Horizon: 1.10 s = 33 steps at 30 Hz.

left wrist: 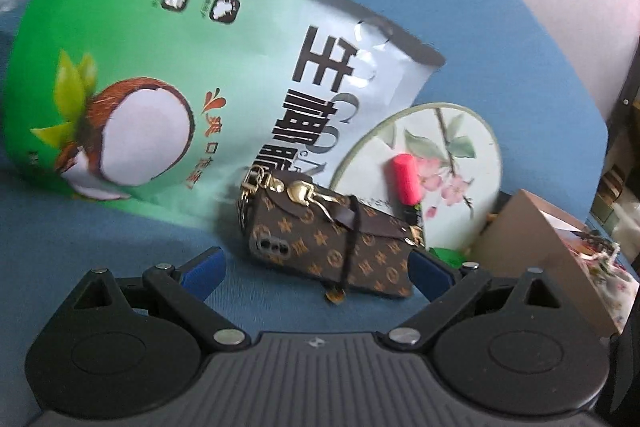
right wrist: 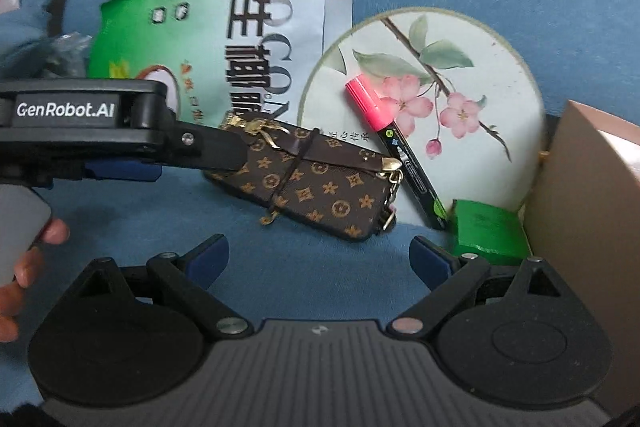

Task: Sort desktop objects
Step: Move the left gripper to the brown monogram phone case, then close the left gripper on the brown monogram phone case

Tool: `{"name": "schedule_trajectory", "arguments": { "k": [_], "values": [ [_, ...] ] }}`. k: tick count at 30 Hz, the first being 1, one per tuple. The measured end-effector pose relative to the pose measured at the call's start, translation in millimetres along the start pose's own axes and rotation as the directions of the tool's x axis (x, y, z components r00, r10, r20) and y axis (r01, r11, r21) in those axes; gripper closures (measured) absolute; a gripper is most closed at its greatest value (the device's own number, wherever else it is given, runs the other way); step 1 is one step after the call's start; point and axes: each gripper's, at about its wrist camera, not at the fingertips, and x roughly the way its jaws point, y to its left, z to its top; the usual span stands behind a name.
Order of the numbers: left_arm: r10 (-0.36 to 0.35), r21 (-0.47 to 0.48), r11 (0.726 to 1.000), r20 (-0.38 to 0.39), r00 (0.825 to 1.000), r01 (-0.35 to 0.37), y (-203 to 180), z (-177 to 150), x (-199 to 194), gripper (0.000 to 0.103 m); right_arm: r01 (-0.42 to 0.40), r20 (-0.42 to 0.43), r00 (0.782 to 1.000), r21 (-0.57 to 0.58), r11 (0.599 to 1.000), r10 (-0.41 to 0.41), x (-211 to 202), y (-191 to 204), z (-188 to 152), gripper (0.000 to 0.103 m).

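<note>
A brown monogram phone case (left wrist: pixel 332 243) with gold clasps and a black cord lies on the blue cloth (left wrist: pixel 120 247). My left gripper (left wrist: pixel 318 267) is open, its blue pads on either side of the case's near edge. In the right wrist view the left gripper (right wrist: pixel 192 159) reaches in from the left over the end of the phone case (right wrist: pixel 320 183). My right gripper (right wrist: pixel 320 259) is open and holds nothing, just short of the case. A pink-capped marker (right wrist: pixel 384 131) lies on a round flower-painted fan (right wrist: pixel 480 155). A green coconut snack bag (right wrist: pixel 200 47) lies behind.
A brown cardboard box (right wrist: pixel 592 207) stands at the right, with a green block (right wrist: pixel 488 231) against it. A person's fingers (right wrist: pixel 24 259) hold the left gripper's handle at the left edge. Crumpled clear plastic (right wrist: pixel 64 51) lies beside the bag.
</note>
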Motion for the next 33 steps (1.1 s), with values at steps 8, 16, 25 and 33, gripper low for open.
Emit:
{"name": "schedule_trajectory", "arguments": {
  "k": [8, 16, 25, 33],
  "values": [
    [-0.012, -0.002, 1.000, -0.035, 0.999, 0.012, 16, 4, 40, 0.010, -0.011, -0.032, 0.999, 0.028, 1.000, 0.012, 43, -17, 12, 0.010],
    [0.033, -0.045, 0.998, -0.033, 0.999, -0.034, 16, 4, 35, 0.040, -0.068, -0.043, 0.997, 0.014, 0.998, 0.069, 45, -18, 16, 0.023],
    [-0.016, -0.075, 0.997, -0.090, 0.996, 0.009, 6, -30, -30, 0.051, -0.114, -0.086, 0.989, 0.038, 0.993, 0.117, -17, -12, -4, 0.031],
    [-0.073, -0.055, 0.996, -0.178, 0.981, 0.064, -29, -68, -95, 0.051, -0.172, -0.151, 0.973, 0.026, 0.985, 0.174, -97, -8, -41, 0.031]
  ]
}}
